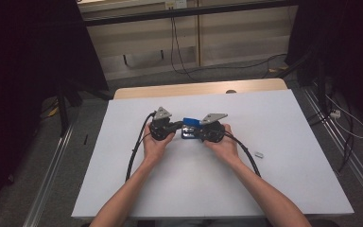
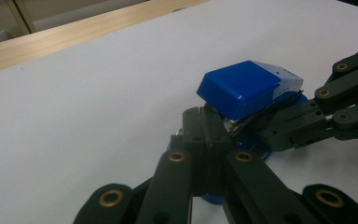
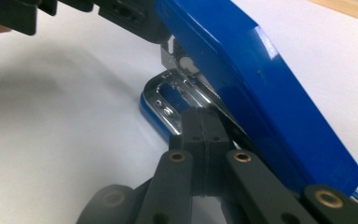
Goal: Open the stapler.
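- Tabletop (image 1: 283, 179): white sheet across the frame centre of the high view.
- Blue stapler (image 1: 190, 126): centre frame, long axis left-right, its top cover tilted up, directly between both grippers.
- Left gripper (image 1: 174, 126): jaws closed, tips pushed in at the stapler's left end.
- Right gripper (image 1: 201, 134): jaws closed, tips under the raised cover; equally near.
- Small grey item (image 1: 259, 153): lower right, well apart.
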{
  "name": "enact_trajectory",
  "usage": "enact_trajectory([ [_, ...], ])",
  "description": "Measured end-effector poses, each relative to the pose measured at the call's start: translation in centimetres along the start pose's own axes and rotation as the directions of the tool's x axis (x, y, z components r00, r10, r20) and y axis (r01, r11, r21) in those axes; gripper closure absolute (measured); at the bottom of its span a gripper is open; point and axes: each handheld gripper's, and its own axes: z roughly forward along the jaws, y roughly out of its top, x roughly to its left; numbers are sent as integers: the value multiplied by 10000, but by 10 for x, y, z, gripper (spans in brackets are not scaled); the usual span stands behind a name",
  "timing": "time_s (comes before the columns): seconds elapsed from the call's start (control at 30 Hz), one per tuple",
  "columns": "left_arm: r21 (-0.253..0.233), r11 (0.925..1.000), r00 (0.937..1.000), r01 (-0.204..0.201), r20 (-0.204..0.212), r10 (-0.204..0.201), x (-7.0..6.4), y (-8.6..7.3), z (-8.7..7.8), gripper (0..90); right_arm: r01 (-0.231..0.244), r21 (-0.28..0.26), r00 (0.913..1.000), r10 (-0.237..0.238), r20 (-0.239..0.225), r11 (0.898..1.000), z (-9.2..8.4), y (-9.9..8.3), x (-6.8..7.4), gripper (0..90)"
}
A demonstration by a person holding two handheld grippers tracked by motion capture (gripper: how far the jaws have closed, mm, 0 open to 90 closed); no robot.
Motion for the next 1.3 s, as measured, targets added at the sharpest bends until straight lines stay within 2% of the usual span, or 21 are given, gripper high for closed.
enact_trajectory([
  [0.37,-210,9998,9999,53,144,-50,-2,6,-4,900,146,36,9998,-146,117,9999,0,0,1,900],
  [0.6,-291,9996,10000,37,69,-35,-3,6,-3,900,175,61,9997,-176,170,9998,-1,0,2,900],
  [0.83,-312,9995,10000,16,87,-13,-3,7,-4,900,334,-544,9991,-320,262,9980,-4,6,9,900],
  [0.87,-293,9996,10000,-40,66,42,-4,7,-4,900,300,-806,9992,-279,271,9963,-4,7,11,900],
  [0.93,-281,9996,9999,-97,53,98,-5,9,-5,900,321,-964,9991,-292,313,9948,-3,7,13,900],
  [1.3,-369,9993,9999,-59,157,65,-6,9,-6,900,216,-1485,9967,-97,807,9887,4,7,17,900],
])
